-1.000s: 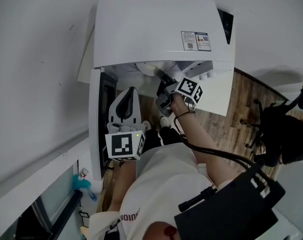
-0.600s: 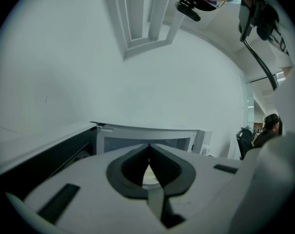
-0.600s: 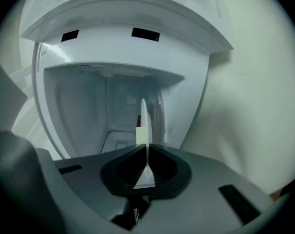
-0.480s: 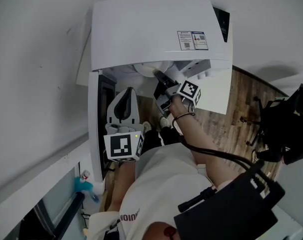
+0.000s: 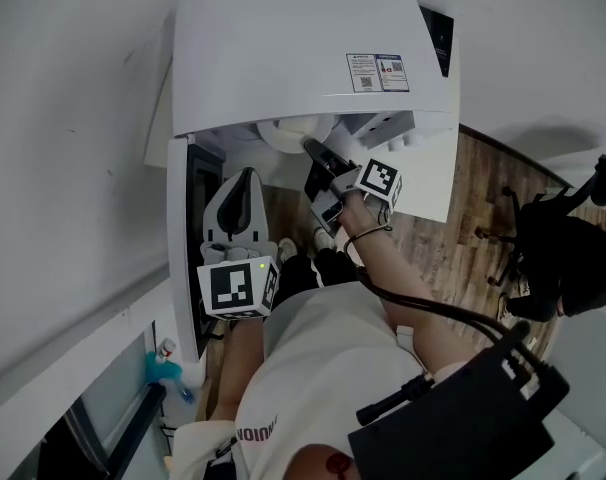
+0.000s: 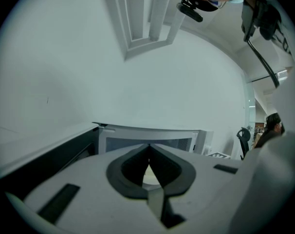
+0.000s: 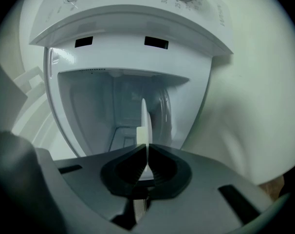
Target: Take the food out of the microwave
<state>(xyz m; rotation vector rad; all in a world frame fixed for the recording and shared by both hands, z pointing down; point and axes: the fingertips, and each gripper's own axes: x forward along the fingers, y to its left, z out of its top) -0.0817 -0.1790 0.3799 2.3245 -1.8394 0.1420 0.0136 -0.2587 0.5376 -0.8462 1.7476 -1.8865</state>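
**A:** Head view, from the left: what comes first?

**B:** The microwave (image 5: 303, 48) has its door (image 5: 180, 258) swung wide open to the left, dark window facing inward. Just beside that window is the left gripper (image 5: 245, 173), with its marker cube (image 5: 233, 288) nearest the person.

**A:** Is it carrying anything?

**B:** No. The left gripper view shows the left gripper (image 6: 148, 150) with its jaws pressed together and nothing between them. I can't tell whether it touches the door.

**A:** And the thing to be taken out?

**B:** A white dish (image 5: 288, 133) sits at the mouth of the cavity, half under the microwave's top edge. What lies on it I can't tell.

**A:** So what about the other hand?

**B:** The right gripper (image 5: 310, 146) reaches in to the dish's near rim. In the right gripper view the white dish (image 7: 143, 123) appears edge-on as a thin pale strip that runs straight into the right gripper (image 7: 146, 152). Its jaws have just been closing and now pinch that rim, with the cavity walls behind.

**A:** Anything further right?

**B:** A wooden floor (image 5: 473, 218), and a dark office chair (image 5: 553, 258) well apart from the microwave.
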